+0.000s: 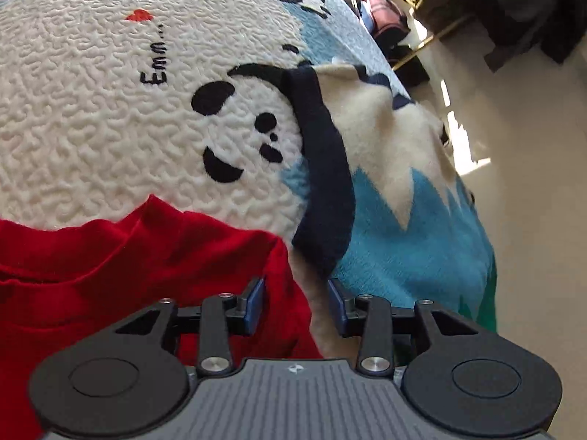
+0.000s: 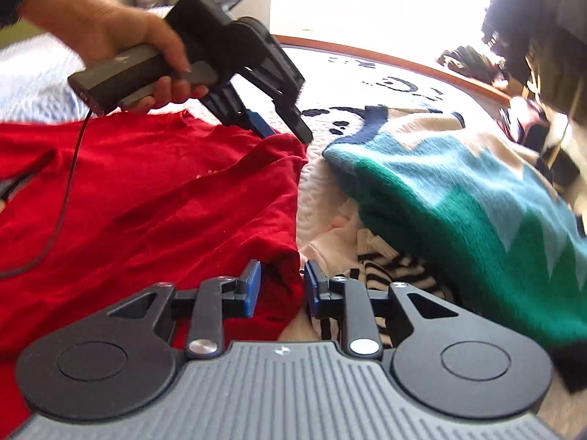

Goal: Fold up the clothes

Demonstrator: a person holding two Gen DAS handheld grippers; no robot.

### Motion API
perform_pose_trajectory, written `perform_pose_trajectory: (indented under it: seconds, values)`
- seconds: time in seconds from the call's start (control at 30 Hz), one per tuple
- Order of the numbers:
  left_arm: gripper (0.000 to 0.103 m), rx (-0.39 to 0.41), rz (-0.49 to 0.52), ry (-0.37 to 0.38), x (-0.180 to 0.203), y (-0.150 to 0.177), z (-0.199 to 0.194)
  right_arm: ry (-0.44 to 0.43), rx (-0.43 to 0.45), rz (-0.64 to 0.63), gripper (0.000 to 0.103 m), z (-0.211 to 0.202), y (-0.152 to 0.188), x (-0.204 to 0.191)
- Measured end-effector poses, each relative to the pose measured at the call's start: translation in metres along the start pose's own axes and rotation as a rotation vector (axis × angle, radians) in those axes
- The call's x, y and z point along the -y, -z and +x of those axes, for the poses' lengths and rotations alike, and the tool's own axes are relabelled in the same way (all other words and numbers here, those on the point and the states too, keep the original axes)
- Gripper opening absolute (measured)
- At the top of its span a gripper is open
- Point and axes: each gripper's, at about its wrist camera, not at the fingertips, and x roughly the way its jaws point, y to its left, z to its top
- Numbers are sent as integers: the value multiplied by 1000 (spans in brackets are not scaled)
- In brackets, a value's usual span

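Left hand grips the handle of the left gripper from above, wrist raised, tool pitched steeply down toward the far corner of the red garment. Its blue pads stand moderately apart; in the left wrist view nothing is pressed between them, only the quilted bed cover showing in the gap, with the red cloth's edge just beside the left-side pad. From the right wrist view the tips sit at or just above the red corner; contact cannot be confirmed.

Right gripper points down at a shallower angle over the near edge of the same garment. Jaws are partly apart. A folded corner of red cloth lies between the pads, but they do not appear to press on it.

The red garment lies spread and wrinkled on the bed cover, left of both tools' centre lines. A blue, green and cream knitted sweater lies crumpled to the right, apart from the red one. A striped black-and-white garment lies partly under the sweater, just beside the right gripper.
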Motion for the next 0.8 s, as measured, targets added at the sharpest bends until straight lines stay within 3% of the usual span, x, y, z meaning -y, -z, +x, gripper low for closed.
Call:
perform_pose_trajectory:
  seconds: [0.13, 0.2, 0.23, 0.3, 0.37, 0.5, 0.73, 0.77, 0.8]
  values:
    - [35, -2, 49, -44, 7, 5, 17, 29, -12, -141, 25, 12, -3, -11]
    - [16, 13, 39, -53, 8, 4, 19, 30, -27, -171, 25, 19, -4, -13]
    - [11, 17, 35, -53, 7, 2, 20, 22, -34, -178, 10, 24, -4, -12]
    - [8, 26, 44, -58, 7, 1, 22, -7, -31, -101, 7, 24, -8, -4]
    - [6, 55, 71, -72, 10, 2, 22, 19, -45, -40, 6, 22, -8, 5]
    - [6, 137, 8, -72, 3, 7, 19, 33, -85, 97, 5, 20, 2, 25]
    - [11, 116, 63, -111, 7, 0, 19, 64, -106, 86, 7, 25, 5, 18]
    - [14, 121, 73, -132, 9, -3, 12, 64, -114, 68, 8, 24, 4, 17]
    - [26, 128, 84, -156, 10, -5, 5, 64, -122, 51, 9, 22, 3, 16]
